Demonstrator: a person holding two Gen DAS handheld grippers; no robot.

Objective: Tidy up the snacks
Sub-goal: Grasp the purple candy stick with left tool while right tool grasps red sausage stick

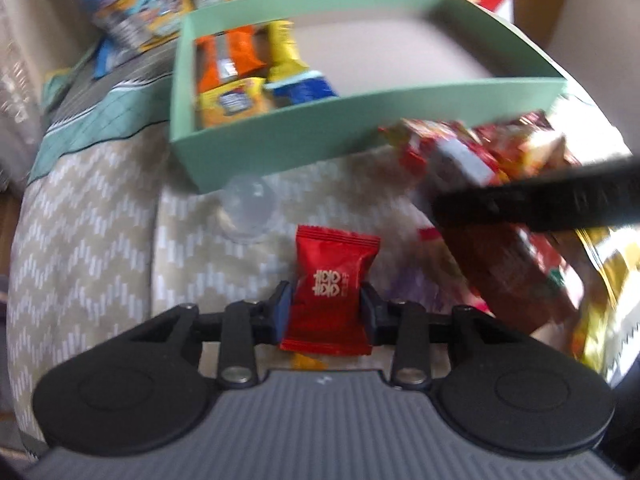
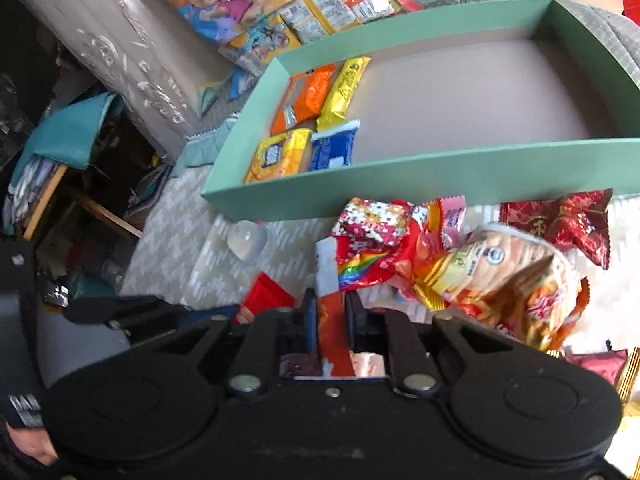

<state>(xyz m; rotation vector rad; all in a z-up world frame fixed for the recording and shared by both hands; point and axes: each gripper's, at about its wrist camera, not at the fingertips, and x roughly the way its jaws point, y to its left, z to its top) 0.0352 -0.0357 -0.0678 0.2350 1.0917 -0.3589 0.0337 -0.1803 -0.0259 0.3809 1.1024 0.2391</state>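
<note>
The left gripper (image 1: 327,300) is clenched on a small red packet (image 1: 330,292), pads pressing its two sides, the packet held just above the patterned cloth (image 1: 100,216) near the front wall of the green tray (image 2: 400,176). The right gripper (image 2: 329,316) is squeezed tight on a thin orange-and-white wrapper (image 2: 330,300), gripped edge-on at the left end of the loose snack pile (image 2: 460,256). Both packets look light, soft and crinkly, likely slippery foil; a hold across the padded middle, not the flat crimped ends, seems safest, and gentle pressure should spare whatever is inside. The tray holds four packets gathered in its near left corner: an orange one (image 2: 304,98), a long yellow one (image 2: 344,92), a square yellow one (image 2: 278,156) and a blue one (image 2: 334,150). The rest of its floor is bare. A clear plastic cup (image 2: 247,240) lies on the cloth just before the tray's front left corner.
</note>
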